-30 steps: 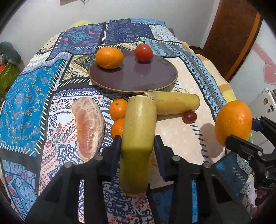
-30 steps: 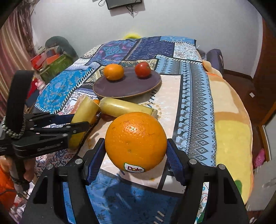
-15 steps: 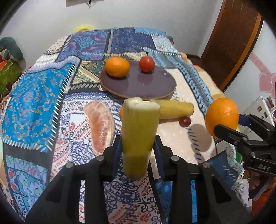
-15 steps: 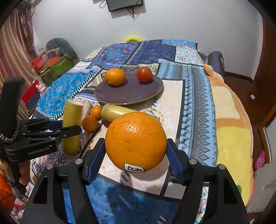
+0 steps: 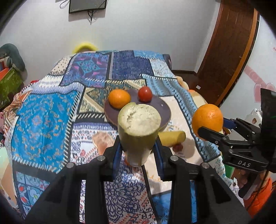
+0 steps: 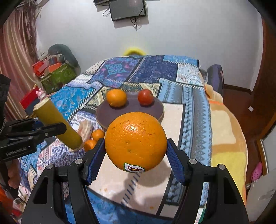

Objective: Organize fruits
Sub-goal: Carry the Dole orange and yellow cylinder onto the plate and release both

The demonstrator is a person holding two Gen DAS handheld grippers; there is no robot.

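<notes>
My left gripper is shut on a yellow-green sugarcane piece, held above the bed with its cut end tilted up; it also shows in the right wrist view. My right gripper is shut on a large Dole orange, seen from the left wrist as the orange. A dark round plate holds a small orange and a tomato. On the quilt lie a second sugarcane piece, a peeled pomelo segment, two small oranges and a dark red fruit.
The patterned quilt covers the bed. A green box and clutter stand at the far left. A wooden door is at the right. A wall screen hangs behind the bed.
Both grippers have lifted higher and pulled back from the quilt. The sugarcane piece has tilted so that its cut end faces the left camera. The loose fruits have not moved.
</notes>
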